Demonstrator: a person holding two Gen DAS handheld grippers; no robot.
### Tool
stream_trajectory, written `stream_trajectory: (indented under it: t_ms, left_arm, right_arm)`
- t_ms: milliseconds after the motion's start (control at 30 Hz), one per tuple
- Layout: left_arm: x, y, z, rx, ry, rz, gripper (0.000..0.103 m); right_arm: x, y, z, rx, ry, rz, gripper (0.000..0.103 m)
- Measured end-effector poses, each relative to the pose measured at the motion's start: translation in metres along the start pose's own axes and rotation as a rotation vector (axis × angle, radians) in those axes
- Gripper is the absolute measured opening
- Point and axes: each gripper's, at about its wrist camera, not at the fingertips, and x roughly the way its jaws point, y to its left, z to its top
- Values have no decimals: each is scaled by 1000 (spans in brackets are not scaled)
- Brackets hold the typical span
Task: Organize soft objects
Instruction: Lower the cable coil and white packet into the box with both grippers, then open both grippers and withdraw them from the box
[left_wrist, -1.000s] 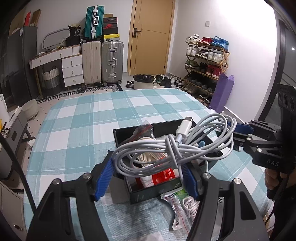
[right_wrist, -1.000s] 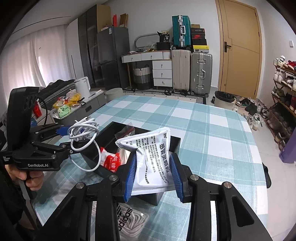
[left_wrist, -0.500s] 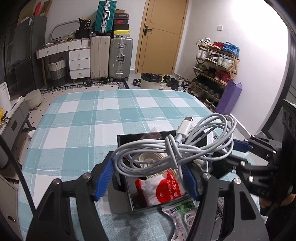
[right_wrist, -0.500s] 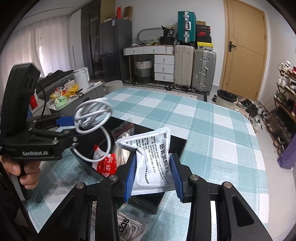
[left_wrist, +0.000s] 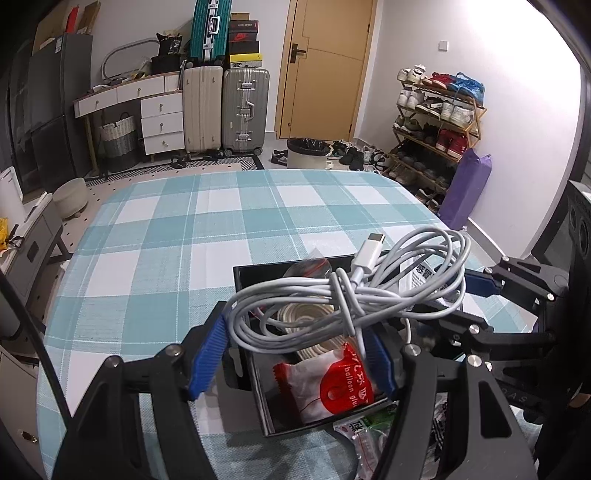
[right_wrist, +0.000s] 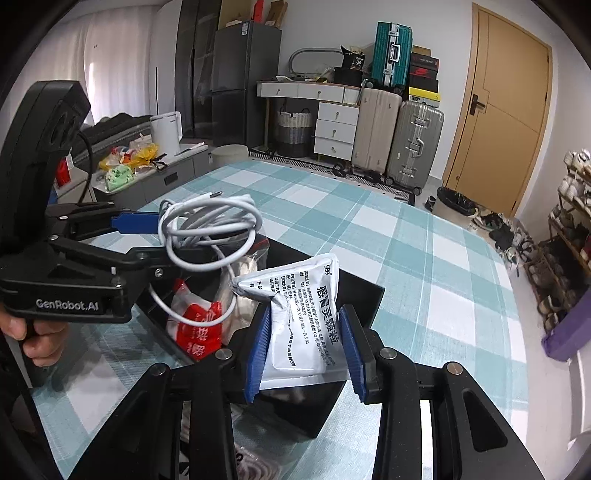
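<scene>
White cable coil (left_wrist: 347, 299) clamped in left gripper (left_wrist: 291, 354), sachet (right_wrist: 310, 325) pinched in right gripper (right_wrist: 304, 350), both above black box (left_wrist: 258, 373)

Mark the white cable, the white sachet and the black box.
white cable (left_wrist: 343, 299), left wrist view, on the knotted middle of the coil.
white sachet (right_wrist: 306, 317), right wrist view, on its printed face.
black box (right_wrist: 364, 295), right wrist view, on its far rim.

Left wrist view: looks forward and down along left tongs (left_wrist: 295, 354), close over black box (left_wrist: 243, 280).
Right wrist view: likewise, along right tongs (right_wrist: 303, 350).
Shared: black box (right_wrist: 369, 299), table (left_wrist: 166, 236).
</scene>
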Motion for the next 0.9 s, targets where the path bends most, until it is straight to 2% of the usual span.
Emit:
stream_trajectory:
  t_ms: [267, 400, 533, 733, 900]
  left_arm:
    - [2, 7, -1, -6, 3, 9, 67]
    - [0, 9, -2, -11, 2, 1, 67]
    - [-3, 11, -3, -13, -5, -1, 67]
    - [-9, 11, -3, -10, -11, -2, 67]
    - [-13, 15, -4, -17, -15, 6, 67]
  right_arm:
    - [12, 3, 5, -63, -4, -12, 42]
    - [17, 3, 5, -85, 3, -38, 53]
    - [17, 1, 4, -83, 2, -36, 73]
    - [17, -5, 1, -65, 6, -60, 82]
    - [20, -8, 0, -66, 17, -80, 84]
